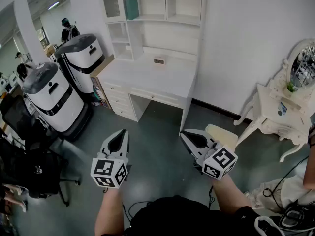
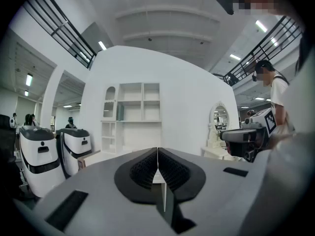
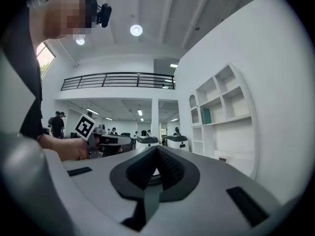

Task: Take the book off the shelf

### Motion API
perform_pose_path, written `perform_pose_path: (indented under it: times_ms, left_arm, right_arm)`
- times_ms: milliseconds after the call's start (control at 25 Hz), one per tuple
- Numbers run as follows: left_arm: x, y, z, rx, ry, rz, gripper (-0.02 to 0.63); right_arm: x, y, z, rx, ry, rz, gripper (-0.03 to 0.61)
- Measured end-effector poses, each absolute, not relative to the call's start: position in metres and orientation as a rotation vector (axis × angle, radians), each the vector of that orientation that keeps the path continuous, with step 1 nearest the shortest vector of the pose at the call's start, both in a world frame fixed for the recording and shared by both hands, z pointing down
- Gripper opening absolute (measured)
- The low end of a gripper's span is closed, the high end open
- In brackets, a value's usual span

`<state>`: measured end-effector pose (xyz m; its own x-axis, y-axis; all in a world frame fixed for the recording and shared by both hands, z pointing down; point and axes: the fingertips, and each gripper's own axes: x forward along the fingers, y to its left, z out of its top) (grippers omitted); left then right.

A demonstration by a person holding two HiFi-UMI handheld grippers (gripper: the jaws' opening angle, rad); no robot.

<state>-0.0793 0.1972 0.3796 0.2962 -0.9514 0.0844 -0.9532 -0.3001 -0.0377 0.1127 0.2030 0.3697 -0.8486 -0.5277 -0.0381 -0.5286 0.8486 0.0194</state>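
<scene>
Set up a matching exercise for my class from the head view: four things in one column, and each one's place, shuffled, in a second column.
Things:
1. teal book
2. small box
3. oval mirror
4. white-and-black machines

Places:
A. on the floor, left of the desk
B. upright in an upper shelf compartment
C. on the white side table at the right
D. on the desk top, near the back

Pairs: 1-B, 2-D, 3-C, 4-A.

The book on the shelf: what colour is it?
The book is teal, clearest in the head view.
</scene>
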Motion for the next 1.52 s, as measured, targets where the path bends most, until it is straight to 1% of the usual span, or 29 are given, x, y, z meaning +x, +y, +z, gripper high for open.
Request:
perform_pose_path:
  times_ms: [440,720,1000,1240,1520]
  left_arm:
    - [-0.091,0.191,0.395,2.494,-1.807,0.193,0.011]
    - [-0.064,0.181,0.39,2.517,-1.789,0.179,0.011]
    - [-0.02,0.171,0.385,2.535,-1.772,0.144,0.011]
    - [-0.006,0.168,0.388,2.514,-1.791,0.127,0.011]
    - [-0.003,0.146,0.396,2.502,-1.766,0.108,0.011]
  right_arm:
    - [0.104,0.197,0.385,-0.871,2.978,-0.034,0.012]
    - [0.125,0.196,0.383,-0.852,2.99,0.014,0.012]
    - [0.158,0.199,0.377,-0.811,3.001,0.075,0.012]
    - [0.181,0.199,0.388,-0.801,3.01,0.008,0.014]
    - [0.18,0.185,0.398,-0.803,3.048,-0.032,0.014]
